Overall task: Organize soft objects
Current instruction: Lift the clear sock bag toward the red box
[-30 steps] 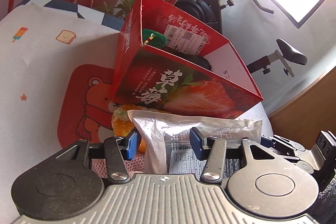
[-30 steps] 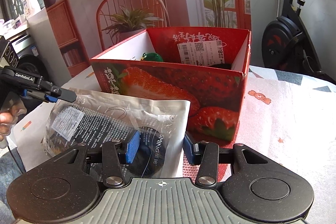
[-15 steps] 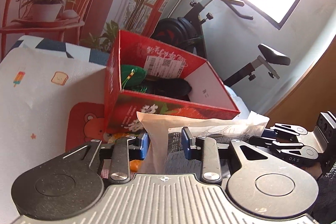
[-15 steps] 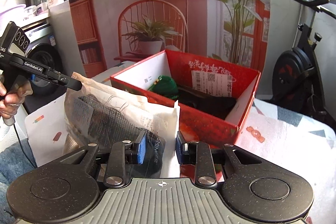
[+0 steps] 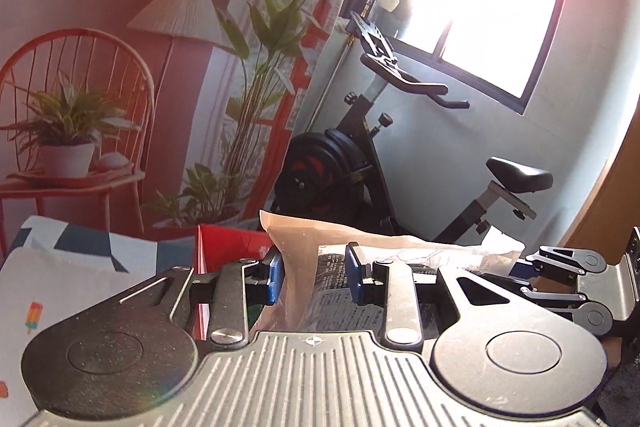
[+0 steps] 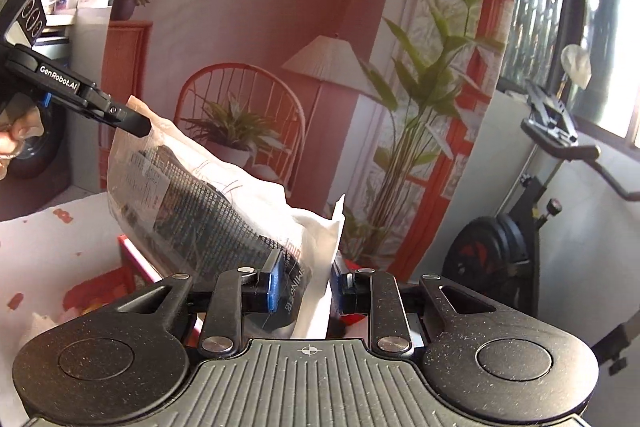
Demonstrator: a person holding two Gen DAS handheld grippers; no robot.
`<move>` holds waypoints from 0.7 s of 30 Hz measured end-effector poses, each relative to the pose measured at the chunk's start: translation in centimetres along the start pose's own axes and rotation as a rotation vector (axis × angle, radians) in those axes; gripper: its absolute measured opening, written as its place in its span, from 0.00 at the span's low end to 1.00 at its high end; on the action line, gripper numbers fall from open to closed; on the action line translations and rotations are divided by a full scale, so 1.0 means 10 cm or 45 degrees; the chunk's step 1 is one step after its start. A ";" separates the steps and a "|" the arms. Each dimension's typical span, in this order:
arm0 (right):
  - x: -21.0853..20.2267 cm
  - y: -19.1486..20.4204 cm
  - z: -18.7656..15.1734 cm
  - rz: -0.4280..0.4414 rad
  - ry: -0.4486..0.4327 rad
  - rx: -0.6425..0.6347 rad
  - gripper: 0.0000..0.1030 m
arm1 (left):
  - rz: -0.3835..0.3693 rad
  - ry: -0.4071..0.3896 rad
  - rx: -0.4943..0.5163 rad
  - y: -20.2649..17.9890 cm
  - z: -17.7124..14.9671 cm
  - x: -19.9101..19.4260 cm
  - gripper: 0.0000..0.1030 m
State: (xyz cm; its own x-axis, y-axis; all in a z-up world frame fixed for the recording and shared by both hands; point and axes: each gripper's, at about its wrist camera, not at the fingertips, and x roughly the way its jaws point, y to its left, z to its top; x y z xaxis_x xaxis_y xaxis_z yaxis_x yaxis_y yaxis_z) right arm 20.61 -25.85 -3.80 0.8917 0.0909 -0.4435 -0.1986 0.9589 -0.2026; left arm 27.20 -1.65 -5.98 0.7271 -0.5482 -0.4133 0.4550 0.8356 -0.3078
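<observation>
- The left gripper (image 5: 312,277) pinches one end of the bag (image 6: 208,203), a clear plastic pack with something dark and soft inside; its blue pads press the film from both sides.
- The right gripper (image 6: 305,285) is closing on the opposite end, with the bag's white edge and dark contents between its pads, already touched on both sides.
- The bag hangs in the air between the two grippers, above the red box (image 5: 228,241), whose rim shows just below it.
- Both grippers point slightly downward; in the right wrist view the left one reaches in from the upper left, a hand (image 6: 18,131) behind it.
- To do this step well, the two ends should probably stay level and taut so the limp bag does not sag, then be lowered together into the box before either grip lets go.
- A slip at the slick film looks like the main risk.
</observation>
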 end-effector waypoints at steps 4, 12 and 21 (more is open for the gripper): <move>0.33 -0.10 0.04 -0.078 -0.019 -0.023 0.20 | 0.023 -0.035 -0.030 0.04 0.14 0.30 0.33; 1.02 -0.25 -0.09 -0.184 0.005 -0.114 0.17 | 0.016 -0.063 -0.047 0.23 0.32 0.87 0.33; 1.61 -0.33 -0.27 -0.278 0.034 -0.165 0.16 | 0.008 -0.035 -0.053 0.44 0.31 1.42 0.32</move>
State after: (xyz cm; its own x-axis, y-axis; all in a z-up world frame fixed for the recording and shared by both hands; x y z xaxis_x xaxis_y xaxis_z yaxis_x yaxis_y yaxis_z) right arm 34.54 -28.30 -12.60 0.9084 -0.1231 -0.3996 -0.0547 0.9124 -0.4055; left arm 41.08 -5.66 -10.52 0.7443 -0.5409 -0.3917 0.4287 0.8367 -0.3409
